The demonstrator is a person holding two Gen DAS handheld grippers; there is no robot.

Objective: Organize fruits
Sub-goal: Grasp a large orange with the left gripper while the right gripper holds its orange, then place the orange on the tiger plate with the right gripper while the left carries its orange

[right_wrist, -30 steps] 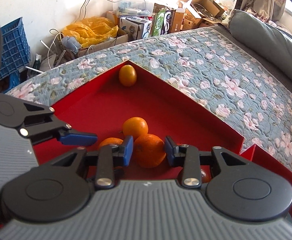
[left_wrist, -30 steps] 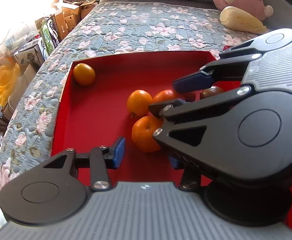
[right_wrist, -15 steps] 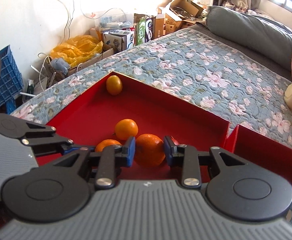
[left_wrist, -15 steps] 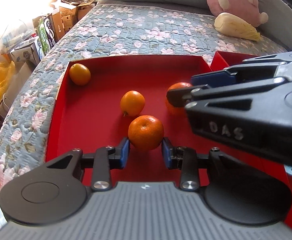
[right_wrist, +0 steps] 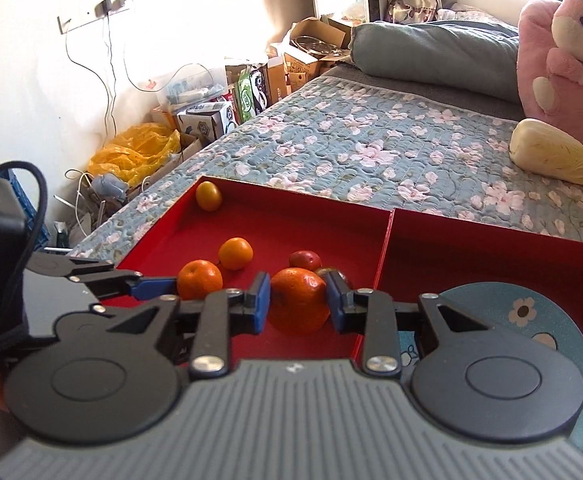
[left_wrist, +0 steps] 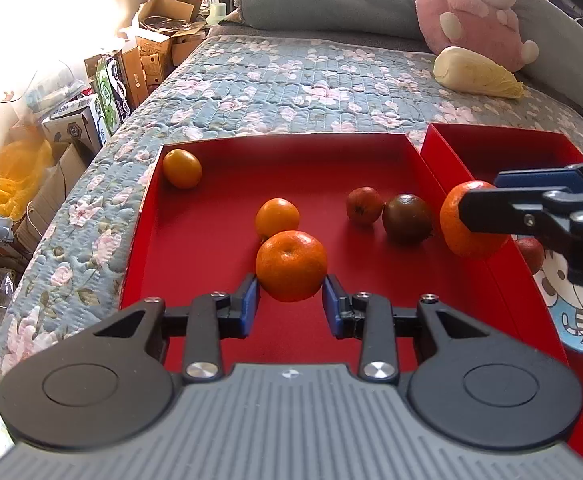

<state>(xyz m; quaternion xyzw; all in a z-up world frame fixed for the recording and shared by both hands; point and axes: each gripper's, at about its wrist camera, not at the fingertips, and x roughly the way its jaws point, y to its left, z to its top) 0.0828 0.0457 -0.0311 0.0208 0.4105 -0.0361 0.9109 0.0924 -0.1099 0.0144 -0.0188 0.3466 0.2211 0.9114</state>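
My left gripper (left_wrist: 291, 300) is shut on a mandarin (left_wrist: 291, 266), held just above the floor of the left red tray (left_wrist: 195, 256). My right gripper (right_wrist: 297, 300) is shut on a second mandarin (right_wrist: 299, 300), which hangs over the wall between the left tray and the right red tray (right_wrist: 491, 252). The left wrist view shows this right gripper (left_wrist: 477, 200) and its mandarin (left_wrist: 463, 236) at the right. In the left tray lie a smaller orange (left_wrist: 277, 218), a yellow-orange fruit (left_wrist: 182, 168), a small red fruit (left_wrist: 364, 205) and a dark tomato (left_wrist: 407, 218).
A blue cartoon plate (right_wrist: 531, 312) lies in the right tray, with a red fruit (left_wrist: 531, 254) at its edge. The trays sit on a floral quilt (left_wrist: 291, 80). A cabbage (left_wrist: 475, 74), a pink plush toy (left_wrist: 479, 8) and a pillow are behind. Boxes crowd the floor left.
My left gripper closed on its mandarin and raised it slightly. My right gripper carried its mandarin rightward, off the fruit cluster toward the tray divider, uncovering the red fruit and the tomato.
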